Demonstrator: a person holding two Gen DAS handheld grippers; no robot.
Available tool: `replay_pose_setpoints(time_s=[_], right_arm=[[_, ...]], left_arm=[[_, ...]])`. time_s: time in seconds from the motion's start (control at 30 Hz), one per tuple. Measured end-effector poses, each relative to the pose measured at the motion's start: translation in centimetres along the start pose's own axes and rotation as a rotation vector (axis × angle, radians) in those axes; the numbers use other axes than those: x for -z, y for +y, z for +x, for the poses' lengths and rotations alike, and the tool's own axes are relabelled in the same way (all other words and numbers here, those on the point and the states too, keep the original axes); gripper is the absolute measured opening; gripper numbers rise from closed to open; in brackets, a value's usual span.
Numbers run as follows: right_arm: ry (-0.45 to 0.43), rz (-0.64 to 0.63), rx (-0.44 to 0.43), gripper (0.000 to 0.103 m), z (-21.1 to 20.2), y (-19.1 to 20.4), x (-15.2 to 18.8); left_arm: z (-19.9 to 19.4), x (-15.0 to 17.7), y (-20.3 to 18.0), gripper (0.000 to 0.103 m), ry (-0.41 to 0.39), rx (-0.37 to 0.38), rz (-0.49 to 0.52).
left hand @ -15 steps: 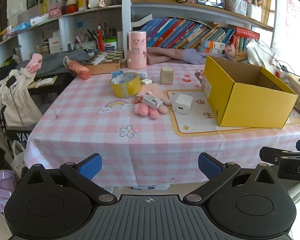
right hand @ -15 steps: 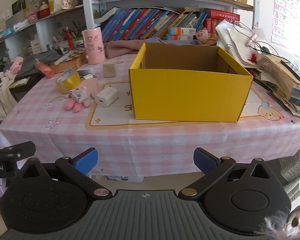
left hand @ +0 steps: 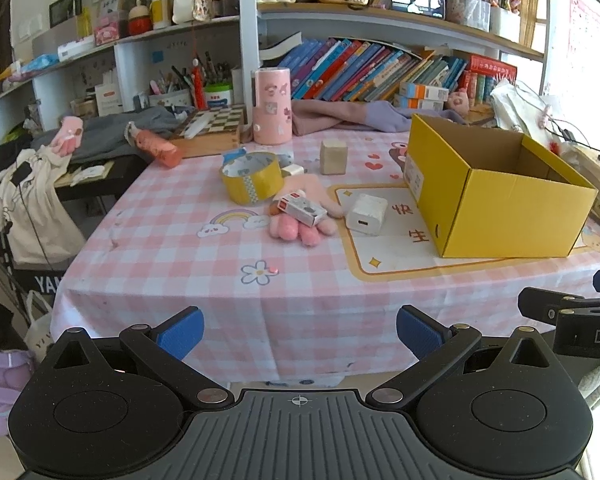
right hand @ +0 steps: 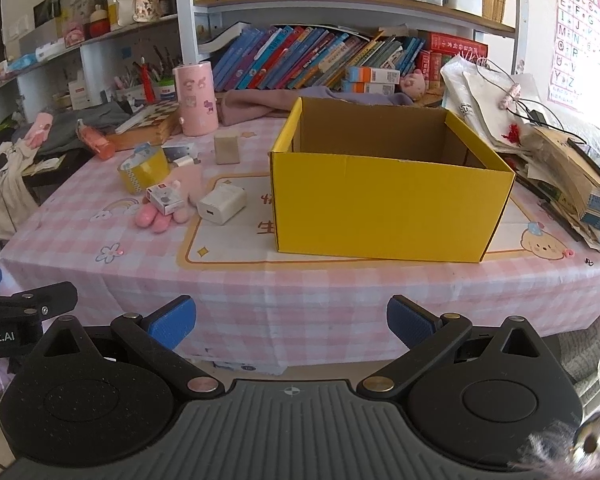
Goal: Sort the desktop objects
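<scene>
An open yellow cardboard box (left hand: 515, 208) (right hand: 387, 204) stands on the pink checked tablecloth (left hand: 204, 264), and nothing shows inside it. Left of it lie a white charger (left hand: 367, 214) (right hand: 222, 203), a small red-and-white carton (left hand: 303, 208) (right hand: 164, 198) on a pink plush glove (left hand: 300, 230) (right hand: 158, 218), a yellow tape roll (left hand: 252, 178) (right hand: 144, 170) and a beige block (left hand: 333, 157) (right hand: 226, 149). My left gripper (left hand: 300, 330) and my right gripper (right hand: 291, 322) both hang open before the table's front edge, holding nothing.
A pink cylinder (left hand: 272, 106), a chessboard box (left hand: 212, 130) and an orange-pink bottle (left hand: 158, 150) stand at the back left. Bookshelves (left hand: 363, 72) rise behind the table. Stacked papers and bags (right hand: 559, 152) crowd the right edge. A dark side table with clothes (left hand: 80, 148) sits left.
</scene>
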State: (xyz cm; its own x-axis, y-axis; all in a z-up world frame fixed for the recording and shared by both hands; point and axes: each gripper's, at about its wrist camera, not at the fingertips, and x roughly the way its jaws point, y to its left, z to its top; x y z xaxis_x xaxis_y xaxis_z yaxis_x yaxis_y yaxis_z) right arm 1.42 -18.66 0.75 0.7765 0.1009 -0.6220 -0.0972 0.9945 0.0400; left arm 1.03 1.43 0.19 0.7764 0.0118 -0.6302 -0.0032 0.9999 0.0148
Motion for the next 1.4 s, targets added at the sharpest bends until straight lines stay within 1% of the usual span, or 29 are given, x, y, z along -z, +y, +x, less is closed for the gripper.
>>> replay_pose_setpoints(time_s=[0.47, 1.03, 1.27, 1.4], right_arm=[[0.005, 0.015, 0.028, 0.103, 0.17, -0.35, -0.16], [0.022, 0.016, 0.020, 0.103, 0.48, -0.29, -0.01], [0.008, 0.020, 0.011, 0.103, 0.38, -0.31, 0.01], [0.002, 0.032, 0.002, 0.103, 0.27, -0.38, 0.00]], left_arm=[[0.29, -0.04, -0.22, 0.103, 0.008, 0.019, 0.002], [0.44, 0.14, -0.40, 0.103, 0.021, 0.017, 0.023], [0.23, 0.09, -0.33, 0.103, 0.014, 0.029, 0.026], [0.21, 0.12, -0.30, 0.103, 0.013, 0.024, 0.025]])
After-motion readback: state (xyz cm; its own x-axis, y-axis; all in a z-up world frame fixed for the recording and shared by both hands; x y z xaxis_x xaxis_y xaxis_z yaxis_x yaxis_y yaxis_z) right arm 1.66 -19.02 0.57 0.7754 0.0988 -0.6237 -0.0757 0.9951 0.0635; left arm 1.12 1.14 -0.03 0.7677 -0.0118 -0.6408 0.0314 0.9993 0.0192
